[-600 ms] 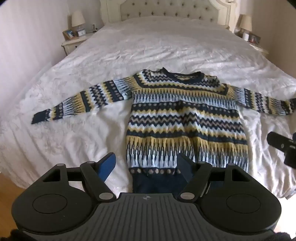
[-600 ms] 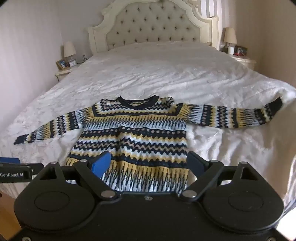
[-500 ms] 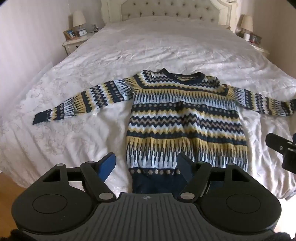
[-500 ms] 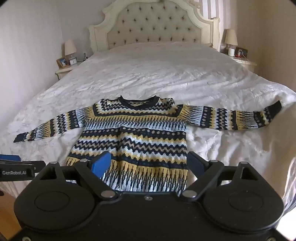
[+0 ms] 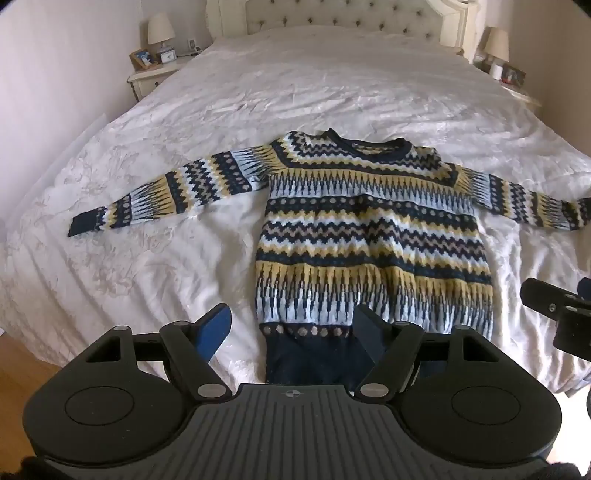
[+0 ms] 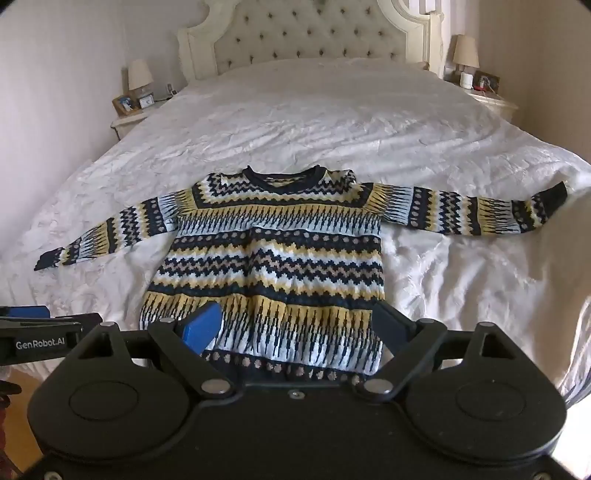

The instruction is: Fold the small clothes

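A navy, yellow and pale blue patterned sweater (image 5: pixel 373 236) lies flat, front up, on a white bed (image 5: pixel 332 85), both sleeves spread out sideways; it also shows in the right wrist view (image 6: pixel 273 266). My left gripper (image 5: pixel 293 326) is open and empty, held above the hem's left part at the bed's near edge. My right gripper (image 6: pixel 295 325) is open and empty, held above the hem's middle. Each gripper shows at the edge of the other's view: the right one (image 5: pixel 554 314) and the left one (image 6: pixel 40 332).
A tufted cream headboard (image 6: pixel 310 33) stands at the far end. Nightstands with lamps flank the bed, on the left (image 6: pixel 136 107) and on the right (image 6: pixel 480 88). Wooden floor (image 5: pixel 22 354) shows by the bed's near left corner.
Both wrist views have shifted slightly; the sweater sits a little lower in each view. The sweater itself has not moved and both grippers stay open.
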`<state>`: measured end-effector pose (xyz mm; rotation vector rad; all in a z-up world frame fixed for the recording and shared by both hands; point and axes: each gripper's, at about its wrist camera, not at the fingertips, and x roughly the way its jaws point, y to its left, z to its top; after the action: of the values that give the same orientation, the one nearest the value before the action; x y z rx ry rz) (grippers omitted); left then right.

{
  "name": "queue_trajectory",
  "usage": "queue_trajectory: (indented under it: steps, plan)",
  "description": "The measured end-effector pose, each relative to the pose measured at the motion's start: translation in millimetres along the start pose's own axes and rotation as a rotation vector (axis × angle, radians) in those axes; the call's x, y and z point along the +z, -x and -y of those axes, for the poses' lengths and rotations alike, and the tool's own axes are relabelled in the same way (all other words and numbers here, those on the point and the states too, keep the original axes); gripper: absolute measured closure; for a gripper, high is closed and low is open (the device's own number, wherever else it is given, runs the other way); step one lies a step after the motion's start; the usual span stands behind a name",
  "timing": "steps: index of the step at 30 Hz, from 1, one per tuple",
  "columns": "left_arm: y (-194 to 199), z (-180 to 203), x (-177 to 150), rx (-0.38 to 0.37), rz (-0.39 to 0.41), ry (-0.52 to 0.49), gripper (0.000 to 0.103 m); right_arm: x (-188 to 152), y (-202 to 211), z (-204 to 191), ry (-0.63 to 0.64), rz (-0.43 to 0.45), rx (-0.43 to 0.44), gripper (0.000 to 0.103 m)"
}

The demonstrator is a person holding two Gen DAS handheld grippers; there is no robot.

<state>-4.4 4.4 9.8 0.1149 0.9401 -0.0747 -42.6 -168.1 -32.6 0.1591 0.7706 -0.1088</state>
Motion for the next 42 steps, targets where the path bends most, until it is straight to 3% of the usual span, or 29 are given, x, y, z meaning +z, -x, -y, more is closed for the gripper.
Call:
queue_trajectory:
  steps: [11, 42]
  plan:
    - [-1, 2, 0, -0.018, -0.016, -0.020, 0.031, -1, -4, -2, -0.007, -0.014, -0.038, 0.014]
    - [-27, 10, 5, -0.076, -0.132, -0.032, 0.031, 1, -25, 8, -0.036, -0.083, -0.039, 0.014]
